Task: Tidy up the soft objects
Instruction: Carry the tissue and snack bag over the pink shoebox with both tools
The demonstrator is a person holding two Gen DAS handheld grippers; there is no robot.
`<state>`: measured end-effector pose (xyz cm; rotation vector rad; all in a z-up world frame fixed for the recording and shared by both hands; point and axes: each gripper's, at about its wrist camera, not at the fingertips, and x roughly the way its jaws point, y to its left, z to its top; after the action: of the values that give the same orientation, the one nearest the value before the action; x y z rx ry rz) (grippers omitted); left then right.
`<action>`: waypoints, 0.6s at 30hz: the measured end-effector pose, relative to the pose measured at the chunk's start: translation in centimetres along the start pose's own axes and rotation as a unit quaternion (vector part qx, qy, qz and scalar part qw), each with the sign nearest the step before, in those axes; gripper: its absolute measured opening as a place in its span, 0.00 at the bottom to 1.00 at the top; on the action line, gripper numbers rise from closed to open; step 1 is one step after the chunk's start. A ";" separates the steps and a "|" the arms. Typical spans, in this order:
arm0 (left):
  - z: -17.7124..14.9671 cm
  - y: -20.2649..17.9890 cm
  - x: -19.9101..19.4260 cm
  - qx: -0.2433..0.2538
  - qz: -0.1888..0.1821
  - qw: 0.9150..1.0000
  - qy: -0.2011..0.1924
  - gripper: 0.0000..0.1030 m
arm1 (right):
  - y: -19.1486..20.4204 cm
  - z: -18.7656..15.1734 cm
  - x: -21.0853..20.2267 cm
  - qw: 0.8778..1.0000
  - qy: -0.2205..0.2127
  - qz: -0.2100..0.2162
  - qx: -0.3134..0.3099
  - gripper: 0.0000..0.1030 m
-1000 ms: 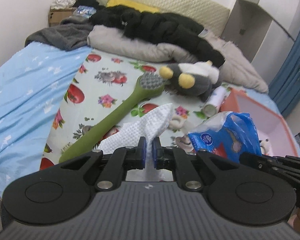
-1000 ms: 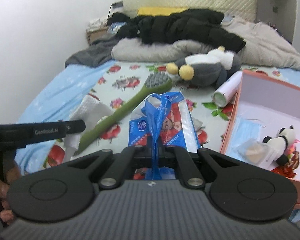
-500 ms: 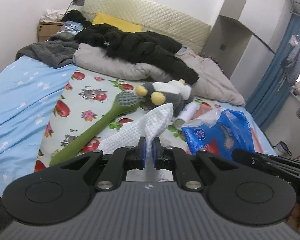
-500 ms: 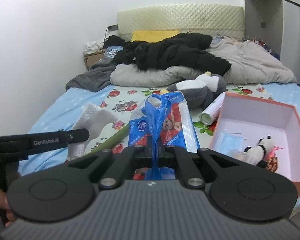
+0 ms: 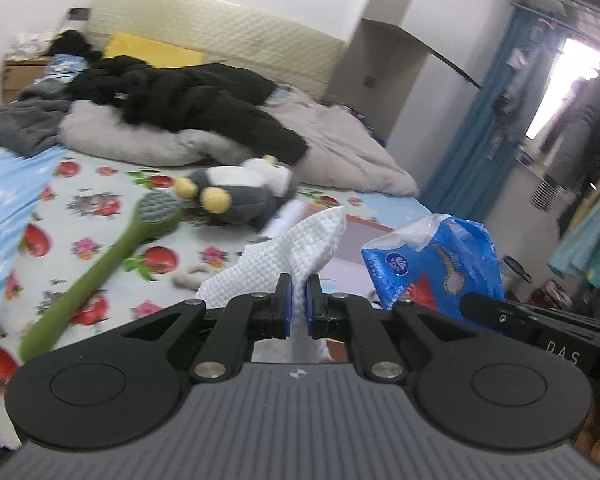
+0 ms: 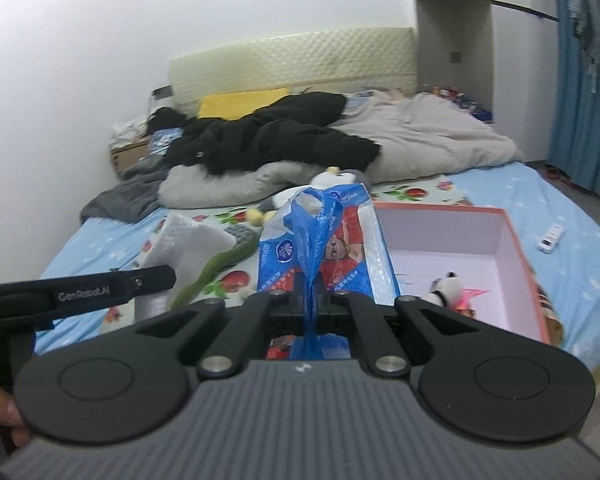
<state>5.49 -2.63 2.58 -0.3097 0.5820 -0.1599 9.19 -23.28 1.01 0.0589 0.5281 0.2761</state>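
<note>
My left gripper (image 5: 297,307) is shut on a white textured cloth (image 5: 296,246) and holds it up above the bed. My right gripper (image 6: 311,307) is shut on the blue plastic wrap of a tissue pack (image 6: 332,240), also lifted; the pack also shows in the left wrist view (image 5: 440,264). The white cloth shows at the left of the right wrist view (image 6: 188,240). A pink open box (image 6: 496,264) lies on the bed at the right, with a small panda toy (image 6: 444,290) inside. A grey and white penguin plush (image 5: 240,192) lies behind a green long-handled brush (image 5: 112,256).
A floral sheet (image 5: 80,204) covers the bed middle. A black jacket (image 5: 188,96) and grey quilt (image 5: 340,148) are piled at the head. A white roll (image 5: 286,218) lies by the plush. A white remote (image 6: 551,237) lies right of the box. Blue curtain (image 5: 480,128) at right.
Both grippers have risen and pulled back from the bed with their loads. The left view has swung right, toward the box and curtain.
</note>
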 end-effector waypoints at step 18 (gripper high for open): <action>2.1 -6.2 11.0 0.041 -0.066 0.994 0.076 0.08 | -8.0 -0.5 3.1 0.993 0.023 -0.081 0.079 0.05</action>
<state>15.39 -10.49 0.64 -0.2577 0.7031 -0.3358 13.47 -30.17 -1.96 0.1633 0.5973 0.0762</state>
